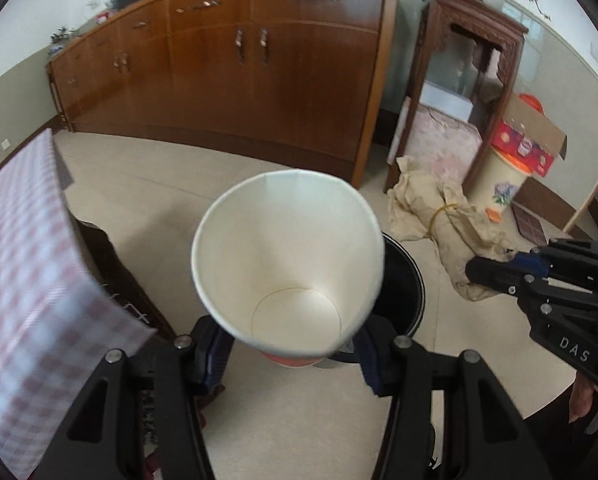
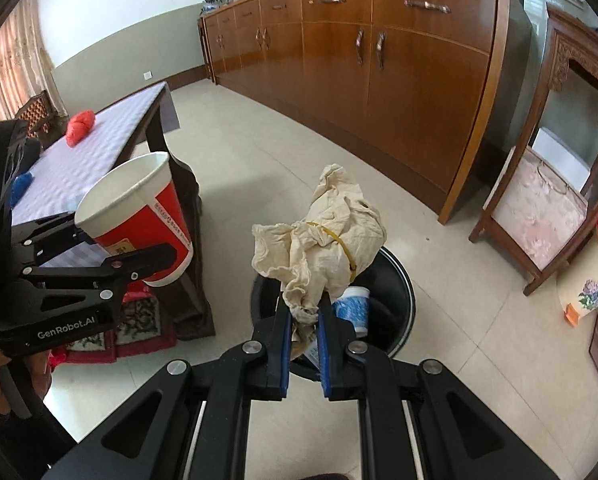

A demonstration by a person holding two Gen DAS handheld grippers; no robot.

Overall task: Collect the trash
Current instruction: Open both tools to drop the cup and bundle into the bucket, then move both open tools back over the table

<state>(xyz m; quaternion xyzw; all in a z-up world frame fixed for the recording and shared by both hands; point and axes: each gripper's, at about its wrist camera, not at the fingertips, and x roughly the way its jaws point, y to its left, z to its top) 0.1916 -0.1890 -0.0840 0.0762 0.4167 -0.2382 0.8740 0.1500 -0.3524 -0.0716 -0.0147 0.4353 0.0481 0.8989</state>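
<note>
Both hands are over the trash bin (image 2: 395,280) right now, each with something in it. The left gripper (image 1: 295,354) has its fingers (image 1: 215,356) about half open, clamped on the base of a paper cup (image 1: 291,264). The cup is red outside and white inside, with its mouth tipped up toward the camera, and it's empty as far as I can see, just a clean white bottom. From the right wrist view the same cup (image 2: 139,216) sits out to the left, tilted, held beside the tabletop (image 2: 91,160) with the checked cloth.

The right gripper (image 2: 303,316) is pinched nearly all the way closed on the lower end of a crumpled beige rag (image 2: 323,240) with a yellow rubber band around it. The bundle sticks up past the blue finger pads (image 2: 285,336) and hangs right above the bin's opening.

The bin is a black round one with a pale rim, standing on the tile floor (image 2: 259,152). Inside it there's 1 thing I can make out: a cup with a blue and white pattern (image 2: 353,308), lying near the front edge, close behind the rag. The rest of the inside is too dark to tell.

On the tabletop there's a red lump (image 2: 81,126) and a blue one (image 2: 21,186), well apart from the cup. A long wooden sideboard (image 2: 379,60) runs along the wall behind everything.
</note>
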